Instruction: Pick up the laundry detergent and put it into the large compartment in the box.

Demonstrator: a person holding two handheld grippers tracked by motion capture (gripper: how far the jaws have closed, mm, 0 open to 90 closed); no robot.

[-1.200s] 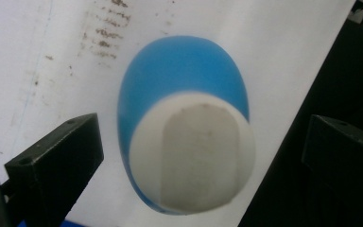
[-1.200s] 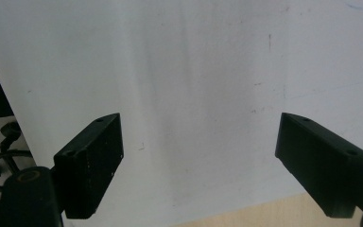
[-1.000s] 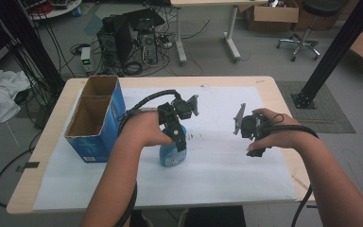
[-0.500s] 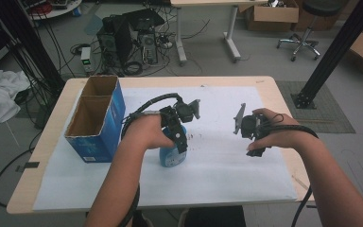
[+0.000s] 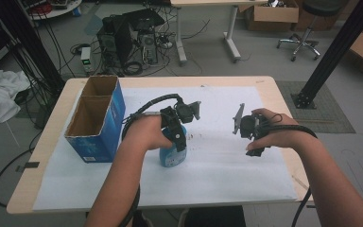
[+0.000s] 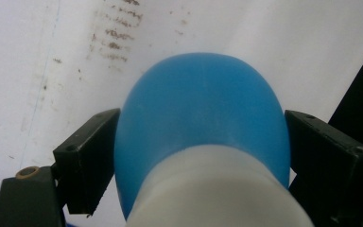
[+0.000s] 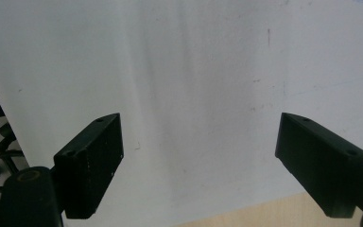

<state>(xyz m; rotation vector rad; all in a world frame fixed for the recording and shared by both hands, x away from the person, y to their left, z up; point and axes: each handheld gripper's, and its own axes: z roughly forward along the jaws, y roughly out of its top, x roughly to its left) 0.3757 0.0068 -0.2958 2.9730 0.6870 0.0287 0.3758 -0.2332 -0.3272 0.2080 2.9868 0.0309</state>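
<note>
A blue bottle [image 5: 172,156] with a white neck stands upright on the white paper near the table's middle. My left gripper [image 5: 179,142] comes down on it from above and is shut on it. In the left gripper view the bottle [image 6: 203,104] sits between both black jaws, which press its sides, and my left gripper [image 6: 198,142] hides its top. My right gripper [image 5: 254,150] hovers over the paper to the right, apart from the bottle. In the right gripper view it [image 7: 198,142] stands wide open with nothing but paper between its jaws.
A tall blue cardboard box [image 5: 97,120] with two open compartments stands at the table's left. White paper [image 5: 227,179] covers most of the wooden table [image 5: 283,101], with brown smudges behind the bottle. Cables trail from both grippers.
</note>
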